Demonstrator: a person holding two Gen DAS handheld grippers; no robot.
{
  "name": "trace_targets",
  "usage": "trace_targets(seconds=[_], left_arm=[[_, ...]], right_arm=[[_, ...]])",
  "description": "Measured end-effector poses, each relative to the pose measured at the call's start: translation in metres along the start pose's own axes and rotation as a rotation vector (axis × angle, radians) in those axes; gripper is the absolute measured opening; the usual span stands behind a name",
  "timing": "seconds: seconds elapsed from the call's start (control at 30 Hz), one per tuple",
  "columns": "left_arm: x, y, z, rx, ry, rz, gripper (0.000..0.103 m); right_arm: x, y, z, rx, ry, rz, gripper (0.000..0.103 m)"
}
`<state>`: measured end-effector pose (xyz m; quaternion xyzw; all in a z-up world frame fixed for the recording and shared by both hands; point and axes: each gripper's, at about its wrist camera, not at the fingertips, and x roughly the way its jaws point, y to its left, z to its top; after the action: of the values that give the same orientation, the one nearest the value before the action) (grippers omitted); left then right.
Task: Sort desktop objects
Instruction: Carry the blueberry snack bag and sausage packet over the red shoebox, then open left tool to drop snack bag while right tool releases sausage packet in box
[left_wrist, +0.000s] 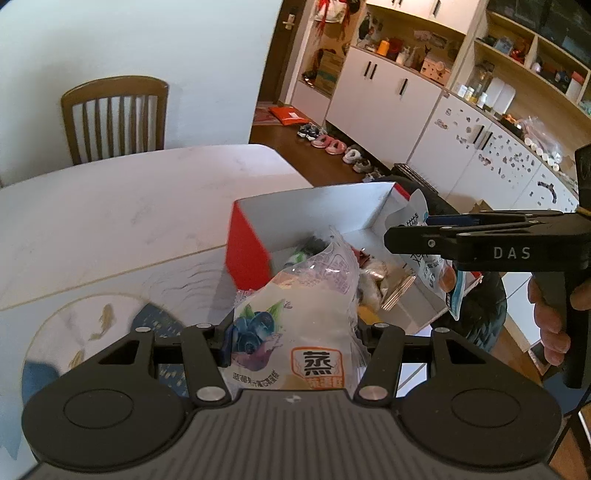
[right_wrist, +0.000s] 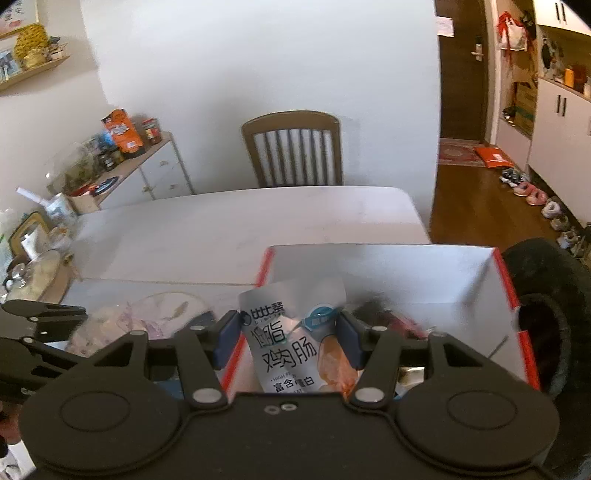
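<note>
Left tool (left_wrist: 291, 343) grips a blueberry cake packet (left_wrist: 295, 314) marked "蒸", above the near edge of the red-and-white box (left_wrist: 247, 243) on the tabletop (left_wrist: 110, 206). Right tool (right_wrist: 286, 339), stamped "DAS", grips a "鸡肠" sausage pouch (right_wrist: 291, 332) over the box; only the left view shows the hand (left_wrist: 550, 314) on its handle.

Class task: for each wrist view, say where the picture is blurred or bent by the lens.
Left wrist view: the blueberry cake packet is fairly sharp, while the table edge and cabinets bow. Right wrist view: the box contents and left-side clutter smear; the sausage pouch text stays readable.
</note>
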<state>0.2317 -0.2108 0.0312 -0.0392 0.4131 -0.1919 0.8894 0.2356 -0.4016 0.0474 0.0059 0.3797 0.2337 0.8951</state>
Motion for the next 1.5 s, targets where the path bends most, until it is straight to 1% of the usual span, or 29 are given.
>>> trace_targets(seconds=[0.27, 0.5, 0.6, 0.73, 0.93, 1.1, 1.2, 1.4, 1.5], left_arm=[[0.038, -0.034, 0.026, 0.056, 0.031, -0.012, 0.054], [0.077, -0.057, 0.033, 0.127, 0.086, 0.006, 0.054], [0.092, -0.064, 0.036, 0.146, 0.102, 0.022, 0.054], [0.112, -0.066, 0.044, 0.155, 0.137, 0.008, 0.054], [0.140, -0.064, 0.048, 0.177, 0.192, 0.036, 0.054], [0.154, -0.064, 0.048, 0.226, 0.225, 0.073, 0.054], [0.160, -0.063, 0.047, 0.229, 0.242, 0.075, 0.055], [0.165, -0.069, 0.043, 0.283, 0.248, 0.092, 0.055], [0.166, -0.072, 0.040, 0.306, 0.252, 0.098, 0.055]], right_arm=[[0.003, -0.037, 0.005, 0.029, -0.008, -0.043, 0.056], [0.009, -0.067, 0.004, 0.046, 0.011, -0.082, 0.056], [0.016, -0.077, 0.001, 0.057, 0.027, -0.095, 0.056], [0.028, -0.087, -0.003, 0.069, 0.052, -0.113, 0.056], [0.043, -0.099, -0.011, 0.078, 0.087, -0.125, 0.056], [0.055, -0.104, -0.018, 0.075, 0.114, -0.117, 0.056], [0.061, -0.104, -0.024, 0.064, 0.133, -0.115, 0.056], [0.066, -0.105, -0.030, 0.054, 0.159, -0.114, 0.056], [0.067, -0.106, -0.032, 0.054, 0.154, -0.109, 0.056]])
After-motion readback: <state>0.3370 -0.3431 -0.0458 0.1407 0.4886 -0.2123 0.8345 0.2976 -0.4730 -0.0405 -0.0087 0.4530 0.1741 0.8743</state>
